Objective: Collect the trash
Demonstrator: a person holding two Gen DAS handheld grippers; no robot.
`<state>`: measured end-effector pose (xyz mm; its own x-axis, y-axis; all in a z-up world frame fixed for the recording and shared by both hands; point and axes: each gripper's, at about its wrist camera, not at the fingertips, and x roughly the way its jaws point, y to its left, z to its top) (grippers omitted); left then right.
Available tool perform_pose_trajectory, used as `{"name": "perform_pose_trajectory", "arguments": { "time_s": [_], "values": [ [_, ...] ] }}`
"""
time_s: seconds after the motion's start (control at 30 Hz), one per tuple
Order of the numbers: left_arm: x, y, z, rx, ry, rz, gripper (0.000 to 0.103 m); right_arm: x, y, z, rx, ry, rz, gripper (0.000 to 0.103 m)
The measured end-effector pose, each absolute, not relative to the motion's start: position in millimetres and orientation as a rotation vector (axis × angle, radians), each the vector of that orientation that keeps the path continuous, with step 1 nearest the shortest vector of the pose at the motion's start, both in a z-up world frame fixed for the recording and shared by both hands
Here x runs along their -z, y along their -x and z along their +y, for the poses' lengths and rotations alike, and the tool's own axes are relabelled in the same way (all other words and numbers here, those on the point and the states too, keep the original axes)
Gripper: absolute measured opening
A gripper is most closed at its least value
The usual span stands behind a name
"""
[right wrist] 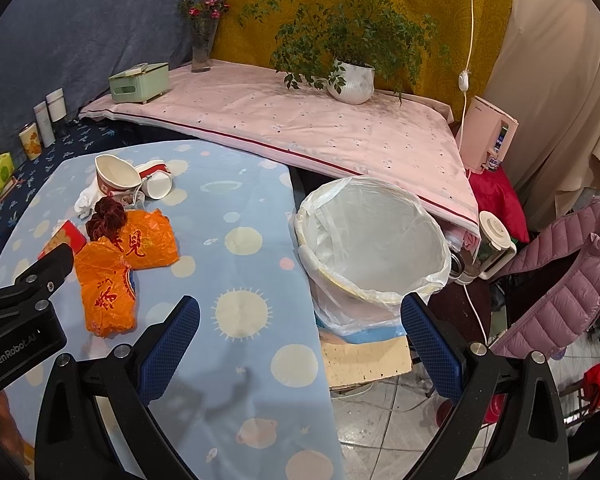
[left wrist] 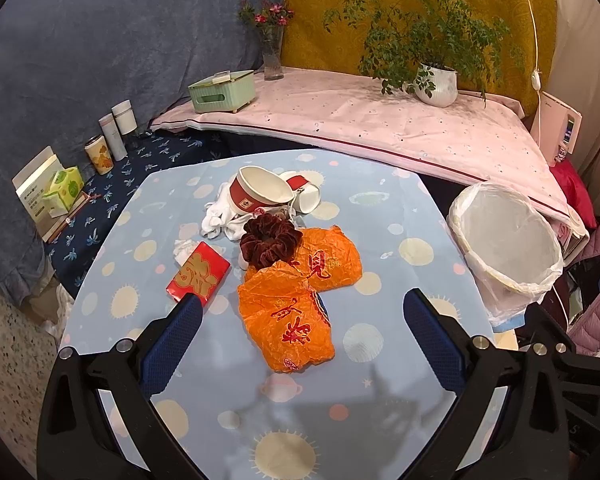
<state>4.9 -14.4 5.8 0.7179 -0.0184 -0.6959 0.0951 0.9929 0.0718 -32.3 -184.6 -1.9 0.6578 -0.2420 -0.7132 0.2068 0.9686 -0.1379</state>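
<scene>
On the blue dotted tablecloth (left wrist: 400,216) lie two orange plastic wrappers (left wrist: 288,320) (right wrist: 108,296), a red packet (left wrist: 198,278), a dark red scrunchie (left wrist: 269,240), white crumpled tissue (left wrist: 220,220) and two tipped red-and-white paper cups (left wrist: 260,192) (right wrist: 116,178). A bin lined with a white bag (left wrist: 504,248) (right wrist: 372,248) stands off the table's right edge. My left gripper (left wrist: 300,304) hovers open just above the nearer orange wrapper. My right gripper (right wrist: 300,312) is open over the table's right edge beside the bin, holding nothing. The left gripper's black body (right wrist: 28,292) shows in the right wrist view.
A pink-covered ledge (left wrist: 380,128) behind carries a green tissue box (left wrist: 222,90), a flower vase (left wrist: 272,56) and a potted plant (left wrist: 438,82). Tins and boxes (left wrist: 108,136) line the left. A pink jacket (right wrist: 560,280) hangs at right; tiled floor (right wrist: 380,420) lies below.
</scene>
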Motion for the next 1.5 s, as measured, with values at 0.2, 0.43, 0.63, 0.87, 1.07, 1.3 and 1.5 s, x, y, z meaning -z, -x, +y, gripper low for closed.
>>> {"name": "perform_pose_trajectory", "arguments": {
  "time_s": [0.2,0.43,0.63,0.87,1.07,1.3,1.5],
  "values": [
    [-7,-6,-13,0.061,-0.105,0.761,0.096,2,33,-185,0.253,0.048,0.812,0.096],
    [-9,-6,-14,0.058,-0.104,0.756,0.096,3,29,-185,0.253,0.047,0.811,0.096],
    [-9,-6,-14,0.059,-0.105,0.756,0.096,3,28,-185,0.256,0.044,0.808,0.096],
    [-9,-4,-14,0.062,-0.105,0.757,0.096,3,30,-187,0.263,0.043,0.806,0.096],
    [-9,-4,-15,0.063,-0.106,0.755,0.096,2,30,-188,0.267,0.044,0.803,0.096],
    [-6,1,-18,0.072,-0.108,0.75,0.096,2,31,-191,0.272,0.042,0.802,0.096],
    [-7,4,-18,0.079,-0.106,0.745,0.096,-2,33,-192,0.277,0.037,0.795,0.096]
  ]
}}
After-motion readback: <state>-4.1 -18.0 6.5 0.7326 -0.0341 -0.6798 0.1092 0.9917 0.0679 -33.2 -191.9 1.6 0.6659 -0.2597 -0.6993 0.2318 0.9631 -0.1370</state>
